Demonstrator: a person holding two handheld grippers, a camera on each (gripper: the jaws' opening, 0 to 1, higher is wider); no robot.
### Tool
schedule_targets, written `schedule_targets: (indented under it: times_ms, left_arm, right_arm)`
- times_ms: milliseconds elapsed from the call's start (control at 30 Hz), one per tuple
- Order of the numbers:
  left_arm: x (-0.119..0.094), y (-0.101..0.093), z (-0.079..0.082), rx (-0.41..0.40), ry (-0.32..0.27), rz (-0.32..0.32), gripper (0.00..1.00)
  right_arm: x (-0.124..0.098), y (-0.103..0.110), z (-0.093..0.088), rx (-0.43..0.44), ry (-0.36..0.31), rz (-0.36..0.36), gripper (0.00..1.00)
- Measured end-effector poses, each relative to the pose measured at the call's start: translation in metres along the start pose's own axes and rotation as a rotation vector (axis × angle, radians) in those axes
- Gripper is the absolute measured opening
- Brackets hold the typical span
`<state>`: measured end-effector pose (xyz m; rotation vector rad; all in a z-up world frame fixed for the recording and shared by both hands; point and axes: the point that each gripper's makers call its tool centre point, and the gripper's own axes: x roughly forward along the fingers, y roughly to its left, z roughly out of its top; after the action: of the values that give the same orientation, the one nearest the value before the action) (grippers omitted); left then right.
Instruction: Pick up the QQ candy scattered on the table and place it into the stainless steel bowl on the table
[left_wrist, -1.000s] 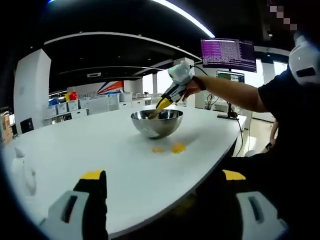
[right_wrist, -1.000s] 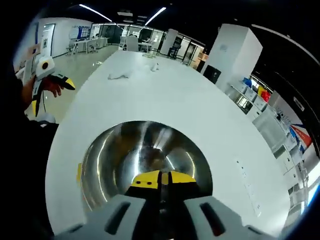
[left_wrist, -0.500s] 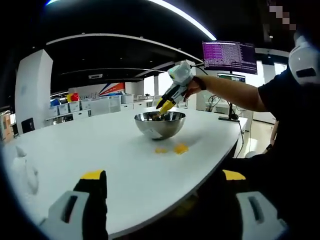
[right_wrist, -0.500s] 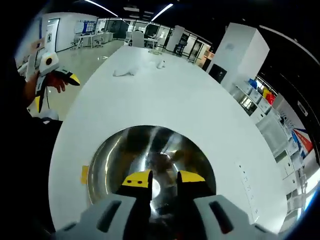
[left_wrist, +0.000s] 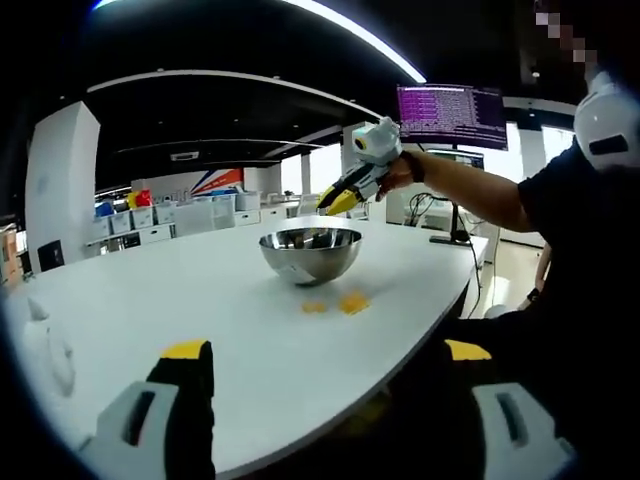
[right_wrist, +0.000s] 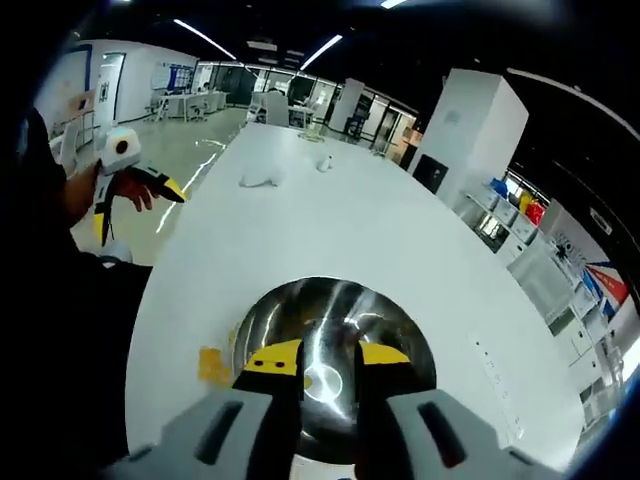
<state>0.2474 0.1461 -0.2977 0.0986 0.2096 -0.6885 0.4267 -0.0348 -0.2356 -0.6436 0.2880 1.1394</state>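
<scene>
The stainless steel bowl (left_wrist: 310, 253) stands in the middle of the white table (left_wrist: 150, 300). Two yellow QQ candies (left_wrist: 352, 302) lie on the table just in front of it. A hand holds my right gripper (left_wrist: 338, 204) in the air above the bowl's far rim. In the right gripper view that gripper (right_wrist: 330, 357) is open and empty, looking down into the bowl (right_wrist: 262, 322), where a pale piece (right_wrist: 322, 380) lies. One yellow candy (right_wrist: 212, 365) sits beside the bowl. My left gripper (left_wrist: 327, 350) is wide open at the table's near edge, also seen as the left gripper (right_wrist: 130, 185) far off.
The person's arm and dark torso (left_wrist: 575, 250) fill the right side by the table's curved edge. A monitor (left_wrist: 452, 103) hangs behind. Small white items (right_wrist: 262, 178) lie at the table's far end, and another white item (left_wrist: 45, 345) sits near my left gripper.
The right gripper went from shut to open over the bowl, then rose clear of it. A pale piece now lies in the bowl. The left gripper stayed put.
</scene>
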Motion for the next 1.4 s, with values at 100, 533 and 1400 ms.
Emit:
schedule_targets:
  times_ms: [100,533,1400]
  left_arm:
    - [0.001,0.000,0.000,-0.001,0.001,0.000,0.93]
    - [0.006,-0.003,0.008,0.009,-0.011,0.008,0.92]
    - [0.006,0.004,0.012,-0.007,-0.042,0.041,0.91]
  right_arm:
    - [-0.018,0.008,-0.002,0.022,-0.049,-0.029,0.21]
    - [-0.079,0.042,-0.036,0.165,-0.299,-0.186,0.20]
    - [-0.061,0.084,-0.091,0.262,-0.349,-0.226,0.20]
